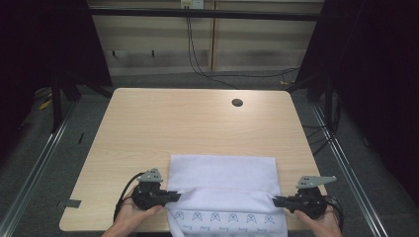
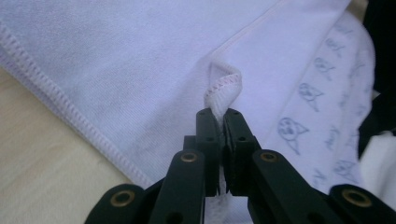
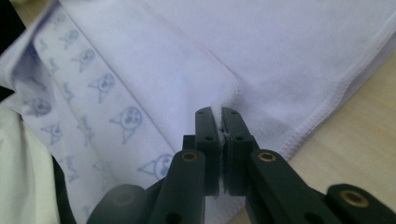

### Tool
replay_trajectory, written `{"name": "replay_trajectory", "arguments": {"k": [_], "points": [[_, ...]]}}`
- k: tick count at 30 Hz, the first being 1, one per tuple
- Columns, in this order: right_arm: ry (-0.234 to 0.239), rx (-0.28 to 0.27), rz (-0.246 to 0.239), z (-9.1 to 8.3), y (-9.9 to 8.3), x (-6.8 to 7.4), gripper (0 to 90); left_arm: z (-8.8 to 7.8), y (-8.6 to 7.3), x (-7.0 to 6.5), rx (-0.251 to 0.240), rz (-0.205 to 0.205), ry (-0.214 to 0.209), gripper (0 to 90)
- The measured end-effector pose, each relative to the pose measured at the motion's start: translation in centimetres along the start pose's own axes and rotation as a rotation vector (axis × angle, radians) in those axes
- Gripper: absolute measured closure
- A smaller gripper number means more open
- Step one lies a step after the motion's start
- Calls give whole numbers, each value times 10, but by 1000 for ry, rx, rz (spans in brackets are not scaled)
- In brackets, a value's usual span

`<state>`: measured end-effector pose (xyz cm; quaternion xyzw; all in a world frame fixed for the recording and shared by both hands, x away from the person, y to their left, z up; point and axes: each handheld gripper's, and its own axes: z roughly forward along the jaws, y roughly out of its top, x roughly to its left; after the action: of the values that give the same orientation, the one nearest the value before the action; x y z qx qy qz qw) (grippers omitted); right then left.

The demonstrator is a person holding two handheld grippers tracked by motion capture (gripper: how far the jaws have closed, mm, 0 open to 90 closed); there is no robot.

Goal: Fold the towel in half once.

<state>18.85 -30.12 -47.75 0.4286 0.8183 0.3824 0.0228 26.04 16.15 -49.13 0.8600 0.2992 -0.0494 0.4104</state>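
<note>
A white towel (image 1: 222, 182) lies at the near edge of the table (image 1: 197, 123), about midway between the near corners, with its nearest part hanging over that edge. The part farther from the person lies flat and plain white; a fold runs across it from side to side, and the strip nearest the person shows a row of small blue cartoon cat-like faces with bits of blue script between them — the script is too small and blurred to read. A stitched hem runs along the towel's sides, clear in both gripper views (image 2: 70, 112).

The left gripper (image 1: 174, 196) sits at the towel's left side, level with the fold, and points inward along the table's near edge. In the left gripper view its jaws are pressed together on a pinched-up loop of the hemmed edge (image 2: 223, 91), which stands just past the jaw tips. The right gripper (image 1: 276, 201) sits at the towel's right side at the same fold, pointing inward toward the other. In the right gripper view its jaws are closed tight on the folded edge of the cloth (image 3: 229, 93), and a thin sliver of fabric shows between them.

Each gripper is held in a hand at the table's near edge — left hand (image 1: 136, 215), right hand (image 1: 323, 222). Near the far right corner the tabletop has a round cable hole (image 1: 237, 102).
</note>
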Motion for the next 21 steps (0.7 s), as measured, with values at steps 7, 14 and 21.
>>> {"name": "replay_trajectory", "arguments": {"k": [7,14,21], "points": [[-10,77,-11,22,8,-7,876,6,6,14,24,34,118,876],[-52,74,-42,41,32,-12,875,6,23,56,-19,-16,191,877],[-82,79,-41,62,59,-23,875,7,34,87,-51,-63,232,877]]}}
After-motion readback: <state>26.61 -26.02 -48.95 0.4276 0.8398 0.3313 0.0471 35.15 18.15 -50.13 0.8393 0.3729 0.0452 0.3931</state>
